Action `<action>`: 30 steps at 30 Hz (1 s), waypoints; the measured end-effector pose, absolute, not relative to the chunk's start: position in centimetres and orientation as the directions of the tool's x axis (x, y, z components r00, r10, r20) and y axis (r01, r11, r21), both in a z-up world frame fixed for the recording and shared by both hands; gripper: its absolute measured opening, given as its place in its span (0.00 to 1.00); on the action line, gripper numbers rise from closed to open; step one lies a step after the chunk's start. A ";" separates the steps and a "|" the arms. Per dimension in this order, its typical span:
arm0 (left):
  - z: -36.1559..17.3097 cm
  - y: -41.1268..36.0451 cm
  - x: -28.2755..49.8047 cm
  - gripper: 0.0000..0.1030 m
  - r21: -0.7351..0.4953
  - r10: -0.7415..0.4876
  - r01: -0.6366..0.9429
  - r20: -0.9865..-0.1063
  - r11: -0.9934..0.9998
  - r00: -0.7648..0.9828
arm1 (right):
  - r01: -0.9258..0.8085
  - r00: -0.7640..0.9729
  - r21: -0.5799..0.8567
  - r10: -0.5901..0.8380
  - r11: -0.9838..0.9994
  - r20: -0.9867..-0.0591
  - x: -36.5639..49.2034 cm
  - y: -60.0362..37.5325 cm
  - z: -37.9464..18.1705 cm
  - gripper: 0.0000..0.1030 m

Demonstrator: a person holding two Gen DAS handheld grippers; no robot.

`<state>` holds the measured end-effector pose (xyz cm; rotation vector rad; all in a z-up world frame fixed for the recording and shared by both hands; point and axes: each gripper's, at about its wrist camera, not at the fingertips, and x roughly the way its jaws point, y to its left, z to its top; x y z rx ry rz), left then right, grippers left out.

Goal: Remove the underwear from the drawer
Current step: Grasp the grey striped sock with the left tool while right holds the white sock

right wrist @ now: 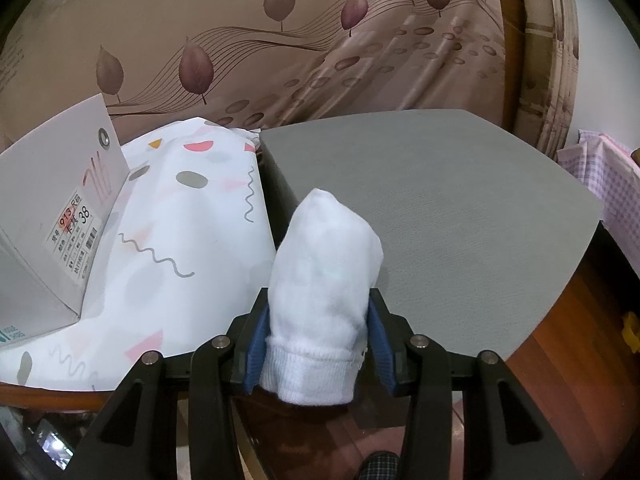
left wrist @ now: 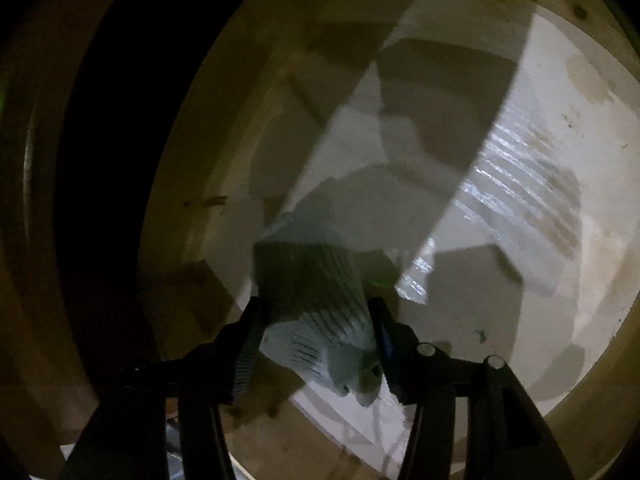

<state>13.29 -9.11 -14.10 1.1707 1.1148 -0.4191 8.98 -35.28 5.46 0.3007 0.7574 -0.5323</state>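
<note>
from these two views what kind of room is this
Probably a bedroom at home: a leaf-print curtain, a patterned sheet beside a shoe box, and a wooden drawer holding clothes.

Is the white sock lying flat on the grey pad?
No, the right claw holds the white sock upright between its blue pads, above the edge of the grey pad.

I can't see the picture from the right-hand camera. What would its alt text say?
A two-finger gripper clamps a rolled white sock above a grey table. To its left lie a white patterned cloth and a white shoebox with a label; a leaf-print curtain hangs behind.
</note>
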 end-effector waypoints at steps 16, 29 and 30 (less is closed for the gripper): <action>-14.4 -5.4 16.8 0.42 0.442 0.189 0.771 -0.896 0.458 0.401 | 0.543 0.605 0.071 -0.332 0.837 -0.724 9.2 -35.1 5.4 0.42; -13.8 -5.3 14.2 0.24 0.469 0.182 0.768 -0.882 0.435 0.435 | 0.542 0.604 0.071 -0.329 0.838 -0.726 9.4 -35.1 5.5 0.42; -13.5 -5.6 14.4 0.24 0.468 0.182 0.769 -0.882 0.435 0.435 | 0.541 0.603 0.070 -0.329 0.838 -0.727 9.4 -35.1 5.5 0.42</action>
